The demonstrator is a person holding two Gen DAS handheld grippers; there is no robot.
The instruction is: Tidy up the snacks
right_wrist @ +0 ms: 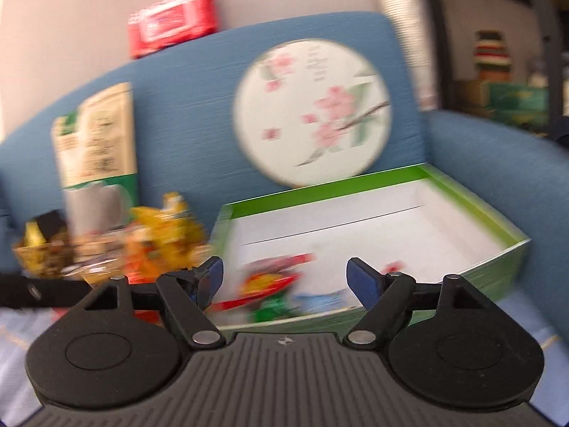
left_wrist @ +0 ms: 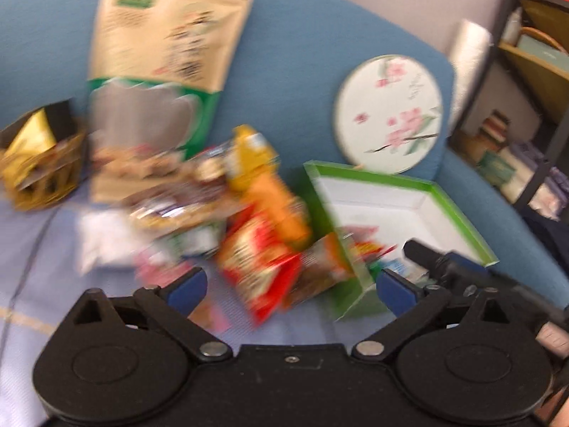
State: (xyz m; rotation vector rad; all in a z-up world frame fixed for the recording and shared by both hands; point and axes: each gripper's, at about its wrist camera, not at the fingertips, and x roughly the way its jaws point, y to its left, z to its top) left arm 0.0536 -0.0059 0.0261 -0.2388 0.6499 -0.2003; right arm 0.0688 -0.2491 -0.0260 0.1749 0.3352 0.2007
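A blurred heap of snack packets (left_wrist: 199,195) lies on a pale blue cloth over a blue sofa. Right of the heap stands an open green box (left_wrist: 370,174) with a white inside. My left gripper (left_wrist: 291,284) is open just in front of a red packet (left_wrist: 256,263), which is not touching the fingers. In the right wrist view, my right gripper (right_wrist: 288,277) is open at the near edge of the green box (right_wrist: 320,190). A few small packets (right_wrist: 270,284) lie in the box's near corner, beyond the fingertips. Neither gripper holds anything.
A tall tan pouch (left_wrist: 167,35) and a round blossom-printed lid (left_wrist: 387,114) lean on the sofa back. A small wicker basket with gold packets (left_wrist: 39,163) sits at the far left. A dark shelf unit (left_wrist: 526,71) stands to the right of the sofa.
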